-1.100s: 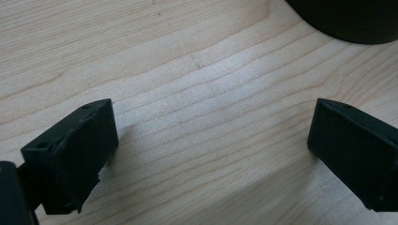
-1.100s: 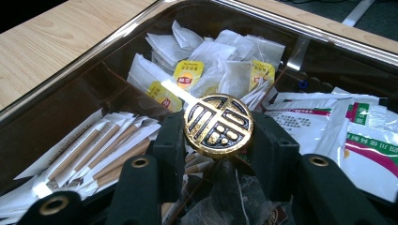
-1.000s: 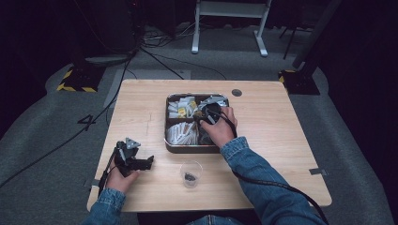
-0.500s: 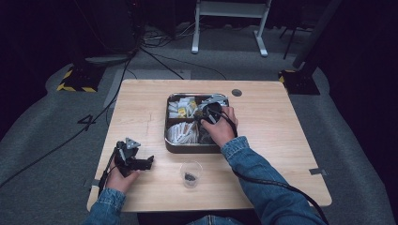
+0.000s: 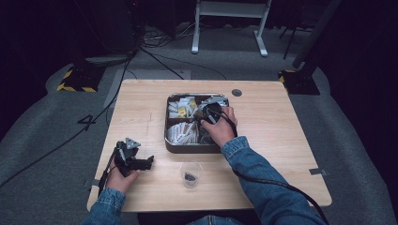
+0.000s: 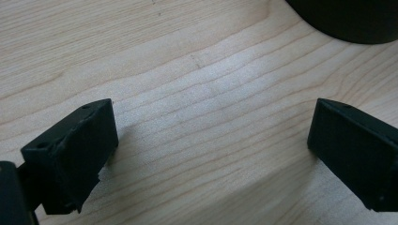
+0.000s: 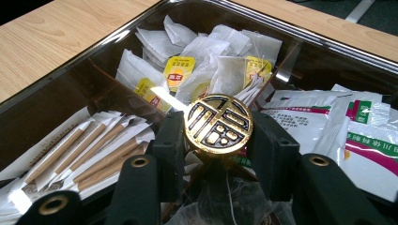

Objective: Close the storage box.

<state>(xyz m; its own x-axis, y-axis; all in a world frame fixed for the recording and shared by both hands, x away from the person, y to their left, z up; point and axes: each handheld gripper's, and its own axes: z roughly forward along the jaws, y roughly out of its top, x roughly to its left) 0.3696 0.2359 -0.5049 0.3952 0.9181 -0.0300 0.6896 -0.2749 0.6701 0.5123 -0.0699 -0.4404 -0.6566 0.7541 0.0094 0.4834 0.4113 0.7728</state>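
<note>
Nothing moved vs the earlier frames: both hands, tray and cup sit as before.

Count: 1 tray [image 5: 172,140] w/ 4 compartments, mid-table [image 5: 291,140]; 1 clear cup [image 5: 191,173] near edge, just in front of tray, w/ 1 small dark bit in it; 1 round gold-and-black knob [image 7: 218,123]; 2 grippers. Far-left compartment: heap of white tea bags [image 7: 202,65], at least 3 w/ yellow tags. Near-left: bundle of paper stick sachets [image 7: 89,150], too stacked to count. Right side: 2+ flat white packets [image 7: 328,122] w/ green and red print.

Right gripper [image 7: 218,140]: over the tray's right half, pointing down and away from the person; fingers [image 7: 170,140] clenched on the knob, one pad each side, the knob's face up toward the camera. Forearm in denim sleeve [image 5: 253,164] comes in from near-right, wrist bent over the tray rim.

Left gripper [image 5: 133,159]: at near-left of table, well apart from tray, low over bare wood; fingers [image 6: 75,150] released, spread wide, nothing between. Hand grips it from the near edge.
</note>
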